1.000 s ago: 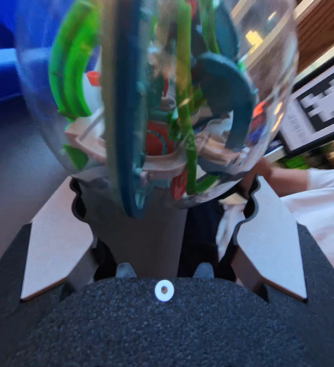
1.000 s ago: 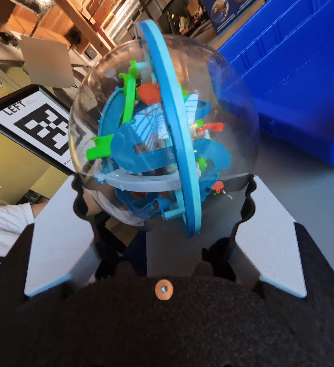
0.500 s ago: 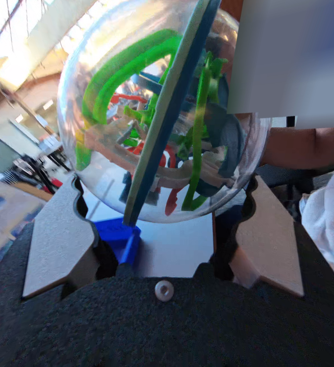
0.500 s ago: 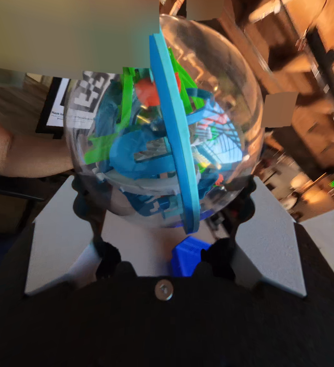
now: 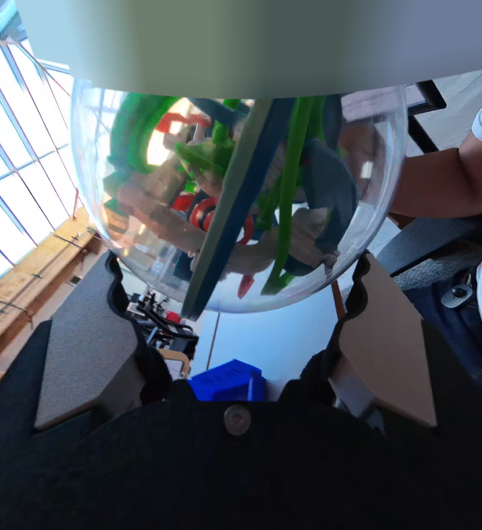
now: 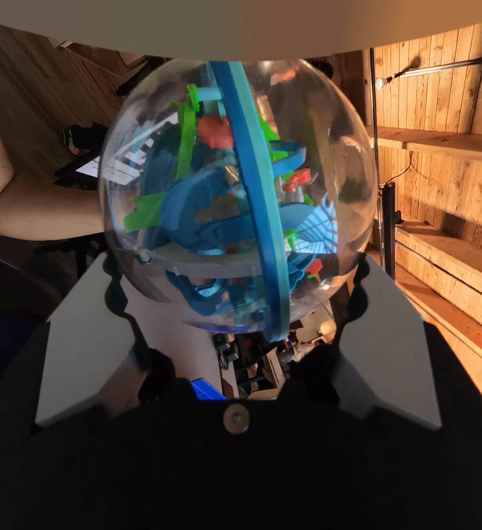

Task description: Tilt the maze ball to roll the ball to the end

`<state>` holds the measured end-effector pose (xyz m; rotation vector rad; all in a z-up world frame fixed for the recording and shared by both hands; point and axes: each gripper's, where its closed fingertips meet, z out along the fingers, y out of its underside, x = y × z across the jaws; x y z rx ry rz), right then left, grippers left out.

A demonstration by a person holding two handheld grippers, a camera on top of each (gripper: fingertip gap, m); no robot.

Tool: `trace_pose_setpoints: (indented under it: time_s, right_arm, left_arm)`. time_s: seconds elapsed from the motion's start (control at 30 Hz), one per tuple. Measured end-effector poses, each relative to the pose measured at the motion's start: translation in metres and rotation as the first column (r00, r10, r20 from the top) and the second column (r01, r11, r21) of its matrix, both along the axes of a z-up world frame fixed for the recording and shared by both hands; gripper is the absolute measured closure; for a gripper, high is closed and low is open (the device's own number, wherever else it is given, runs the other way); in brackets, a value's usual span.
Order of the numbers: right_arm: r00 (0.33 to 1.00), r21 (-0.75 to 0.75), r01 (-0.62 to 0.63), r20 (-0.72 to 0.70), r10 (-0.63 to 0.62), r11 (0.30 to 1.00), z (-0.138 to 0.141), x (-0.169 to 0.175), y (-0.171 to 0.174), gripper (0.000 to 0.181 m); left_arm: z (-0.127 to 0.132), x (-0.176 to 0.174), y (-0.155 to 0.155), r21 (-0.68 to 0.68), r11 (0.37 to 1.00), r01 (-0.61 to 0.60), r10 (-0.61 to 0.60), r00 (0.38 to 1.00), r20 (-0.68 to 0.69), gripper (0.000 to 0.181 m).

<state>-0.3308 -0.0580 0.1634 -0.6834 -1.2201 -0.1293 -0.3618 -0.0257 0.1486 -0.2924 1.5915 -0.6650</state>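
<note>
The maze ball is a clear plastic sphere with a blue equator ring and green, red, blue and grey tracks inside. It fills the upper middle of both wrist views. My left gripper is shut on the maze ball, its two fingers pressed against the lower sides of the sphere. My right gripper is shut on the maze ball from the opposite side in the same way. The sphere is held up in the air, tilted. I cannot make out the small ball inside. A blurred patch hides the sphere's top.
A person's forearm with a white sleeve is right of the sphere; it also shows in the right wrist view. A blue bin lies far below. Wooden wall and shelves stand at the right. Windows are at the left.
Both grippers have swung the maze ball upward and rolled it: the background went from the grey floor and blue bins to ceiling windows and a wooden wall. The grip is unchanged.
</note>
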Motion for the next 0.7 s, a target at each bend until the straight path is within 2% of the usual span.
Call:
trace_pose_setpoints:
  time_s: [0.07, 0.17, 0.2, 0.3, 0.37, 0.47, 0.63, 0.7]
  right_arm:
    - [1.000, 0.034, 0.018, 0.024, -0.019, 0.999, -0.002, 0.000, 0.003, 0.027]
    - [0.998, 0.016, 0.050, 0.031, -0.050, 0.999, -0.004, 0.002, 0.010, 0.027]
    - [0.998, -0.016, 0.053, 0.019, -0.053, 0.998, -0.005, 0.002, 0.014, 0.027]
    - [0.992, -0.278, 0.088, -0.063, -0.110, 0.956, -0.012, 0.008, 0.036, 0.027]
    - [0.991, -0.278, 0.052, -0.106, -0.085, 0.959, -0.007, 0.003, 0.034, 0.028]
    - [0.982, -0.214, -0.069, -0.188, 0.028, 0.974, 0.012, -0.010, 0.015, 0.027]
    - [0.970, -0.343, -0.049, -0.241, -0.037, 0.938, 0.008, 0.004, 0.033, 0.027]
    - [0.966, -0.338, -0.073, -0.260, -0.018, 0.938, 0.010, 0.003, 0.032, 0.028]
  left_arm:
    - [0.004, -0.005, -0.005, 0.056, 0.998, -0.001, -0.002, 0.999, 0.050, 0.029]
    - [0.002, -0.006, 0.001, 0.065, 0.997, -0.051, 0.050, 0.998, 0.031, 0.029]
    - [0.002, -0.006, 0.004, 0.038, 0.998, -0.059, 0.059, 0.998, 0.012, 0.029]
    - [0.000, -0.004, 0.020, -0.155, 0.985, -0.080, 0.062, 0.991, -0.117, 0.029]
    - [-0.003, -0.004, 0.025, -0.211, 0.976, -0.052, 0.020, 0.988, -0.151, 0.029]
    - [-0.009, -0.003, 0.026, -0.279, 0.960, -0.009, -0.050, 0.977, -0.206, 0.030]
    - [0.002, 0.001, 0.029, -0.377, 0.926, 0.019, -0.088, 0.982, -0.168, 0.030]
    - [0.000, 0.001, 0.030, -0.393, 0.919, 0.005, -0.087, 0.978, -0.190, 0.031]
